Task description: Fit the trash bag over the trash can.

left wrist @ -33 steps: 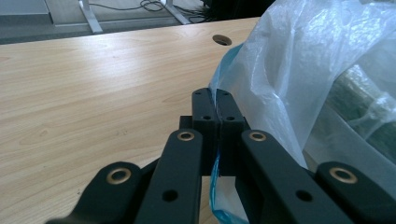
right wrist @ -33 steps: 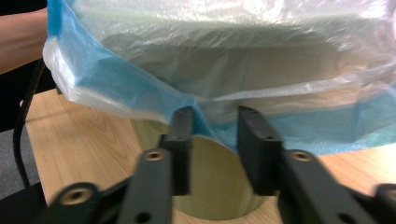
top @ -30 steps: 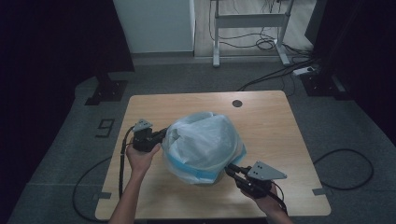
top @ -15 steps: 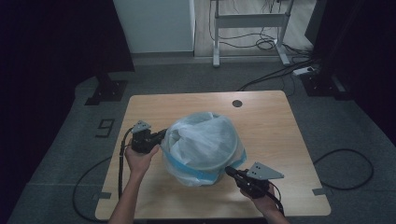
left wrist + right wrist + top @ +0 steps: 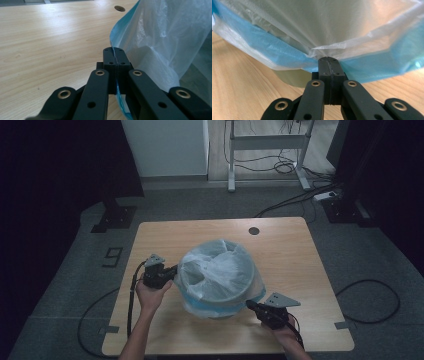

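Note:
A round bin (image 5: 292, 78) stands mid-table, lined with a translucent white bag (image 5: 220, 270) that has a blue hem (image 5: 274, 53). The bag drapes over the bin's rim and down its outside. At the bin's left side my left gripper (image 5: 175, 270) is shut on the bag's hem, and the blue film (image 5: 115, 37) runs straight between its closed jaws (image 5: 115, 53). At the bin's front right my right gripper (image 5: 249, 304) is shut on the bag's edge low against the bin wall; its jaw tips (image 5: 329, 60) pinch a bunched fold of the film just above the tabletop.
The light wooden table (image 5: 295, 255) has a round cable hole (image 5: 254, 230) near its far edge. Bare tabletop lies behind and right of the bin. Beyond the table are a white cabinet (image 5: 165, 145), a metal desk frame (image 5: 265, 142) and cables on the floor (image 5: 370, 300).
My right gripper has sunk a little toward the table with the bag's edge in it, drawing the film lower over the bin. The left gripper has stayed put.

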### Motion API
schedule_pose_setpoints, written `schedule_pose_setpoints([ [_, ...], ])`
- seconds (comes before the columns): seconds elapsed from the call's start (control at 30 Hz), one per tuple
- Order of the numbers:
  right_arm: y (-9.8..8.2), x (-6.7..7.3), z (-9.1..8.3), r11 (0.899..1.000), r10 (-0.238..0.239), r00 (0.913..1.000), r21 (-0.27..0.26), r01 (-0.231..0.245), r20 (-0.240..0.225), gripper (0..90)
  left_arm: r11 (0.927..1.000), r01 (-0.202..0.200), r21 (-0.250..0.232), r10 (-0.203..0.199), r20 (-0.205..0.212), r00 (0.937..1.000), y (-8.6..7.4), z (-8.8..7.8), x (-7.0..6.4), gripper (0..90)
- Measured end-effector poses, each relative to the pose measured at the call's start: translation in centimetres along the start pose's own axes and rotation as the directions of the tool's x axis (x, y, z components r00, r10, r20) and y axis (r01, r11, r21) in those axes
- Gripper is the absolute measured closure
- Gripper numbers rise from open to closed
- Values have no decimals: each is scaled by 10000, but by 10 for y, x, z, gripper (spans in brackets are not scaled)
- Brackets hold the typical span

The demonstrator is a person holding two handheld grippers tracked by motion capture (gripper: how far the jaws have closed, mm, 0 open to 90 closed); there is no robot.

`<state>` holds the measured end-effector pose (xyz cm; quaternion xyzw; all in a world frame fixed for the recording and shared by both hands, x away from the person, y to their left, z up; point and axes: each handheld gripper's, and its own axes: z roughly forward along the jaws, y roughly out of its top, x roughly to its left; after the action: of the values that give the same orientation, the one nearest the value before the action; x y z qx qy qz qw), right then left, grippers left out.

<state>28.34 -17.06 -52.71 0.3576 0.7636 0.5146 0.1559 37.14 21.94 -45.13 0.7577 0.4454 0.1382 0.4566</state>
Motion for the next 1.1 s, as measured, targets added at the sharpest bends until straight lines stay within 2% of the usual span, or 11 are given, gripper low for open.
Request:
schedule_pose_setpoints([
  [0.33, -8, -14, 1, 9986, 197, 9990, 478, -216, 396, 892, 9987, -316, 396, 313, 87, 9995, -5, 5, -9, 891],
  [0.5, -9, -16, -1, 9988, 227, 9989, 422, -244, 399, 891, 9994, -91, 328, 83, 235, 9997, -10, 8, -10, 892],
  [0.63, -1, -14, -13, 9982, 298, 9991, -536, -283, 291, 664, 9998, 56, 190, -61, 275, 9996, -13, 7, -7, 890],
  [0.67, 3, -14, -18, 9955, 286, 9992, -915, -260, 278, 611, 9998, 60, 187, -65, 271, 9996, -13, 6, -7, 890],
  [0.8, 19, -16, -28, 9837, 129, 9996, -1794, -83, 243, 418, 9998, 131, 145, -135, 297, 9995, -12, 6, -5, 888],
  [0.9, 31, -25, -32, 9767, -10, 9999, -2145, 45, 162, 371, 9998, 148, 129, -152, 313, 9994, -12, 7, -5, 888],
  [0.97, 38, -32, -32, 9769, 6, 10000, -2137, -3, 14, 366, 9998, 141, 111, -144, 306, 9994, -12, 7, -6, 887],
  [1.1, 42, -40, -32, 9781, 102, 9994, -2081, -32, 327, 367, 9998, 177, 54, -178, 302, 9994, -13, 7, -6, 887],
])
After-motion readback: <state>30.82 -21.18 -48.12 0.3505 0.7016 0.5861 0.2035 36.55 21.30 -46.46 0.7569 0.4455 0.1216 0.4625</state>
